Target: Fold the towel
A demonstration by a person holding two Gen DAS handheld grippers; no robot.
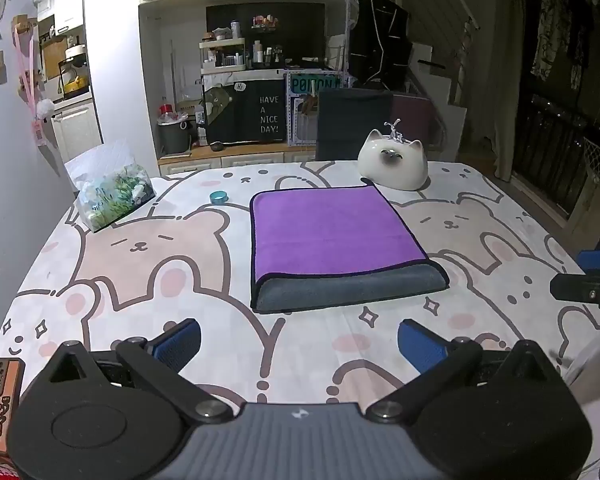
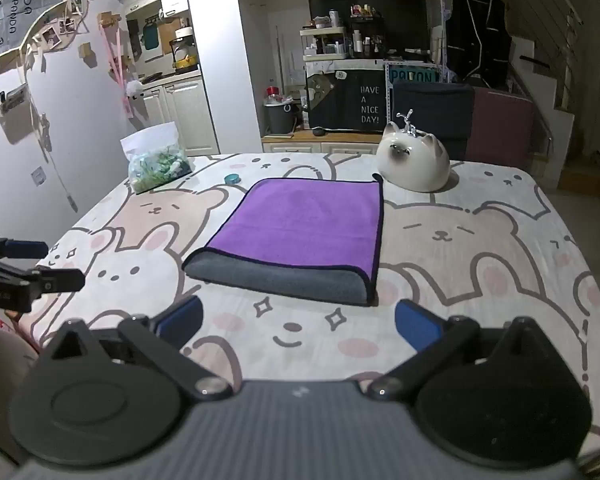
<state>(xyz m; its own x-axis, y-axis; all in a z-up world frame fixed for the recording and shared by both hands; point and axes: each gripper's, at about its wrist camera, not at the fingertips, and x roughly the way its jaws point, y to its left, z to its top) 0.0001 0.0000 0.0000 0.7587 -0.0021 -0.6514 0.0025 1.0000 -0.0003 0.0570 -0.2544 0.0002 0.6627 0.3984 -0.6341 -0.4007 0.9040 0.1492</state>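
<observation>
towel (image 1: 332, 236), folded with its purple face up, lies mid-worktop (image 1: 500, 240), straight ahead of both tongs; left tongs (image 1: 300, 344) and right tongs (image 2: 299, 322) gape empty short of its grey near edge, about equally near.

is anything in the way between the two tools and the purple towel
Nothing visible. Only bare bear-print tablecloth lies between the open left tool, the open right tool and the towel. The cat figurine sits beyond its far right corner.
</observation>
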